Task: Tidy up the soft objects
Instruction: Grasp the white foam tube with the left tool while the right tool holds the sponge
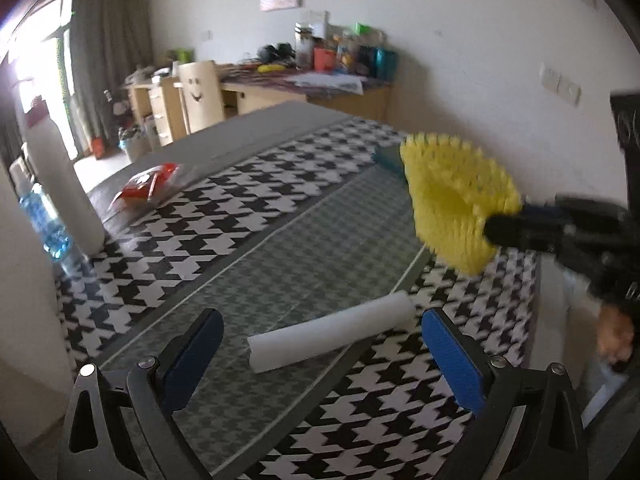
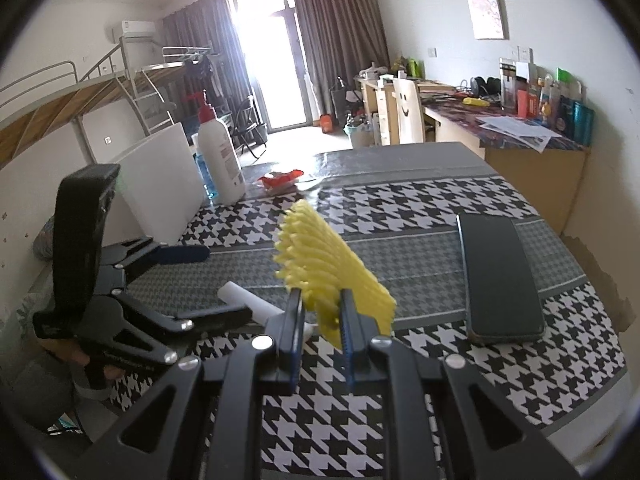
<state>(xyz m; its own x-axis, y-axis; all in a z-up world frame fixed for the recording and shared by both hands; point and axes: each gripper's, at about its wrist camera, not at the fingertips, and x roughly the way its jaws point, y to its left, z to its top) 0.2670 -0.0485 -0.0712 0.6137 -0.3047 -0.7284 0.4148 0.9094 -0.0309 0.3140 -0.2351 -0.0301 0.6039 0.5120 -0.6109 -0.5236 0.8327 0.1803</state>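
My right claw (image 2: 320, 312) was clamped on the yellow spiky pad (image 2: 332, 268), pinching it by its near edge and holding it up off the desk (image 2: 500, 392), clear of the houndstooth cloth. From the left wrist view I could see that same pad (image 1: 456, 196) hanging in the air over the right side of the desk, fanned out from the dark jaws gripping it.

My left claw (image 1: 320, 344) stood wide apart with nothing in it, its blue pads (image 1: 452, 360) straddling the white foam roll (image 1: 332, 336). The roll lay flat on the grey strip running down the middle of the desk, slanted, not yet touched on either side as far as I could tell.

So I judged the step in hand to be a double pick: one soft thing lifted, the second about to be taken. I saw no bin or tray for these, so where they were meant to go I couldn't say.

The next move called for bringing the left claw down so the pads sat either side of the roll's middle, then closing gently, since foam squashes and a hard pinch near one end could flip it. The black phone (image 2: 500, 276) lay near the right edge, well apart from both.
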